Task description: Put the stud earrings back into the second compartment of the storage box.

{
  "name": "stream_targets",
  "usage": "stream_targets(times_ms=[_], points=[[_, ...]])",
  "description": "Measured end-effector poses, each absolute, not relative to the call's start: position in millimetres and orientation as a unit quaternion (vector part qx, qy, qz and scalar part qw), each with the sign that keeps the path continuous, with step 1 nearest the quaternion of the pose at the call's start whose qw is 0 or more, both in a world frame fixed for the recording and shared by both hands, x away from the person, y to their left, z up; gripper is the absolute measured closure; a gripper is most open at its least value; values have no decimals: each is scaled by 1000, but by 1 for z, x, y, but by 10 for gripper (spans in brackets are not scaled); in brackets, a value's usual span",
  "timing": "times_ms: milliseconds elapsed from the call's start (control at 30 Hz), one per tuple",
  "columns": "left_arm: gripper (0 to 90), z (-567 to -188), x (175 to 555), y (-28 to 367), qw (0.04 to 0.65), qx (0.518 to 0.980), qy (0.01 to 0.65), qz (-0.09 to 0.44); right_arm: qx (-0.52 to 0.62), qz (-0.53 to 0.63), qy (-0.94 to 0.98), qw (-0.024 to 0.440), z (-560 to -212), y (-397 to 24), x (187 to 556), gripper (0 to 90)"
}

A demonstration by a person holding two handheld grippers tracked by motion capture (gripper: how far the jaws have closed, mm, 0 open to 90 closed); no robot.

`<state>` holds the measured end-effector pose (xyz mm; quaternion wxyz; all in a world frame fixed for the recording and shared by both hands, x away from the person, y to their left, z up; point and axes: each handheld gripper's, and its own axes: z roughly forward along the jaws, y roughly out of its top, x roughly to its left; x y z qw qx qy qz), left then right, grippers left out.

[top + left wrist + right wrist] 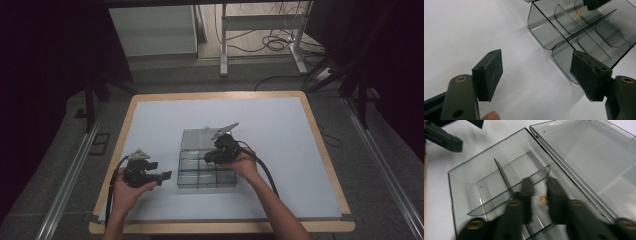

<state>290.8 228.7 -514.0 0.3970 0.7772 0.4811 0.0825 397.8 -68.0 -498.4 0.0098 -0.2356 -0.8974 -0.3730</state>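
A clear grey compartment box (206, 172) lies on the white table (150, 125), its lid (197, 140) folded open behind it. My right gripper (207, 157) reaches down into a compartment at the box's upper left. In the right gripper view its blurred jaws (539, 185) stand a little apart, with a small tan piece (542, 200) lying on the compartment floor between them, untouched by the pads. My left gripper (167, 176) rests on the table just left of the box (564, 50), jaws wide open (536, 72) and holding nothing. The tan piece (577, 15) shows through the dividers.
Curved and straight dividers (504, 180) split the box into several cells. The open lid (586, 152) lies flat beside the right gripper. White table surface spreads left of and in front of the box. A wooden rim (220, 227) edges the table.
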Motion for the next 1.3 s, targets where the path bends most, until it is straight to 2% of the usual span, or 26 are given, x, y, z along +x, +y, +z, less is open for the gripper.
stream_targets(times_ms=[100, 267, 433, 833, 1300], points=[[266, -514, 291, 229, 397, 777, 481, 83, -234, -381, -894, 7, -495, -69, 395, 646], [265, -514, 291, 229, 397, 776, 482, 84, -248, -413, -876, -20, -482, -77, 393, 475], [266, -514, 291, 229, 397, 777, 481, 83, -272, -439, -856, -38, -473, -90, 393, 384], [265, -514, 291, 228, 396, 777, 481, 84, -322, -441, -836, -62, -466, -110, 401, 317], [265, -514, 290, 229, 396, 777, 482, 84, -353, -425, -832, -60, -471, -120, 414, 314]])
